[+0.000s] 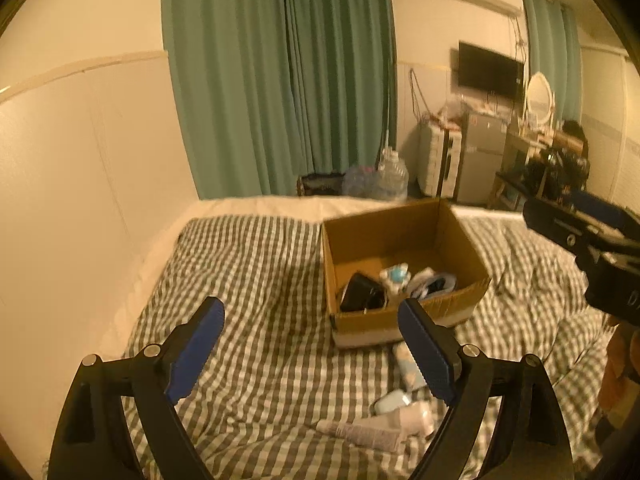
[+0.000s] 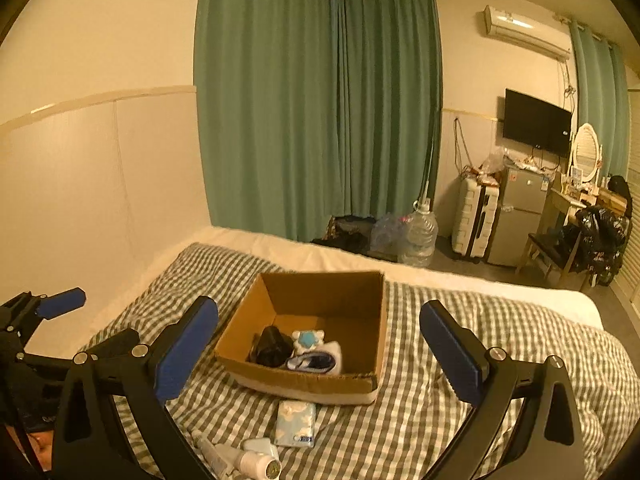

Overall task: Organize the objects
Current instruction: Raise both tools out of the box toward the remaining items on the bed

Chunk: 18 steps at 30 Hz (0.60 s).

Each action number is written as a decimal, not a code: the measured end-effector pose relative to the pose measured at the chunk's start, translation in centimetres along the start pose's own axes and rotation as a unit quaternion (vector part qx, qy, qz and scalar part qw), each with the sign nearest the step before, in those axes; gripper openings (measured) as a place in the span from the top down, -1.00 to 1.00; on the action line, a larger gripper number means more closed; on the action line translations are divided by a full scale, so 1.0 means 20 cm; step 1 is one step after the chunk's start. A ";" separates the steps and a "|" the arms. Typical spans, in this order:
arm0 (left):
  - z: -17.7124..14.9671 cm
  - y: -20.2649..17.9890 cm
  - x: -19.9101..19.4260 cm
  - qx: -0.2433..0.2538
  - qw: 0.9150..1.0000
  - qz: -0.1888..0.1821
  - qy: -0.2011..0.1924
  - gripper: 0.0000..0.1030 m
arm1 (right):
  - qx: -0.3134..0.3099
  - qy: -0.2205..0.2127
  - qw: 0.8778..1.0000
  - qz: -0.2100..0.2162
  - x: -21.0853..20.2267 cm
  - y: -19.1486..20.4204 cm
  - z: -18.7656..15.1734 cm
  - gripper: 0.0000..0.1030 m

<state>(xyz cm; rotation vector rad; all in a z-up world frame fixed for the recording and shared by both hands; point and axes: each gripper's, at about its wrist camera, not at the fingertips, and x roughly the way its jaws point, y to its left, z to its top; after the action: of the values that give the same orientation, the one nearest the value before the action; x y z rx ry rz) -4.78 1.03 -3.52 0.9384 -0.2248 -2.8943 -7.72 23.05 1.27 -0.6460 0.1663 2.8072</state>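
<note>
An open cardboard box (image 1: 404, 240) (image 2: 320, 304) sits on a checked bed cover. Inside lie a black pouch (image 2: 272, 346), a small white-and-blue toy (image 2: 308, 339) and a blue-white rolled item (image 2: 316, 360). In front of the box lie a light blue tissue pack (image 2: 296, 424) (image 1: 408, 368), a small white case (image 1: 392, 402), a white bottle (image 2: 256, 462) and a tube (image 1: 360, 434). My left gripper (image 1: 312, 344) is open and empty, above the cover left of these items. My right gripper (image 2: 320, 352) is open and empty, hovering over the box's near side.
The checked cover (image 2: 460, 420) spreads over a white mattress against a cream wall on the left. Beyond the bed stand green curtains (image 2: 320, 112), a water jug (image 2: 420, 236), a suitcase (image 2: 476, 220), a small fridge (image 2: 520, 220) and a cluttered desk with a chair.
</note>
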 end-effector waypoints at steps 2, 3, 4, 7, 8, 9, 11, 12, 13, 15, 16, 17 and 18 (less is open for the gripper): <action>-0.04 0.00 0.04 0.000 1.000 -0.002 0.016 -0.77 | -0.001 0.010 1.000 0.001 0.03 0.01 -0.05 -0.97; -0.07 0.00 0.07 -0.001 1.000 -0.004 0.030 -0.77 | -0.002 0.016 1.000 0.001 0.05 0.01 -0.08 -0.97; -0.10 0.00 0.09 -0.002 0.999 -0.006 0.037 -0.77 | -0.003 0.024 1.000 0.001 0.08 0.02 -0.11 -0.97; -0.18 0.00 0.16 0.000 0.998 -0.017 0.066 -0.77 | -0.006 0.040 0.999 0.001 0.13 0.03 -0.19 -0.97; -0.21 -0.01 0.18 0.003 0.997 -0.019 0.077 -0.77 | -0.006 0.046 0.999 0.000 0.15 0.04 -0.22 -0.97; -0.24 -0.02 0.20 0.006 0.996 -0.022 0.086 -0.77 | -0.006 0.052 0.999 0.000 0.17 0.03 -0.23 -0.96; -0.29 -0.03 0.22 0.009 0.995 -0.029 0.099 -0.77 | -0.005 0.064 0.998 -0.001 0.22 0.02 -0.28 -0.94; -0.31 -0.05 0.24 0.012 0.994 -0.033 0.107 -0.77 | -0.005 0.070 0.998 0.000 0.24 0.01 -0.29 -0.90; -0.33 -0.06 0.25 0.015 0.993 -0.038 0.115 -0.77 | -0.006 0.077 0.997 0.000 0.26 0.00 -0.31 -0.88; -0.36 -0.09 0.27 0.020 0.990 -0.048 0.129 -0.77 | -0.008 0.090 0.996 -0.001 0.30 0.00 -0.34 -0.88; -0.38 -0.11 0.28 0.022 0.989 -0.051 0.136 -0.77 | -0.007 0.096 0.995 -0.001 0.33 -0.01 -0.37 -0.87; -0.39 -0.12 0.28 0.024 0.988 -0.056 0.143 -0.77 | -0.005 0.101 0.995 -0.002 0.34 -0.02 -0.38 -0.87; -0.41 -0.15 0.29 0.028 0.986 -0.065 0.151 -0.77 | -0.003 0.105 0.994 -0.003 0.37 -0.03 -0.39 -0.87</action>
<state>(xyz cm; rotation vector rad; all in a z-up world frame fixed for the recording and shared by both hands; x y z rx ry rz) -4.75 2.35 -13.91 1.4343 -0.2284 -2.8187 -10.69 23.92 -9.01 -0.9413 0.1950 2.7306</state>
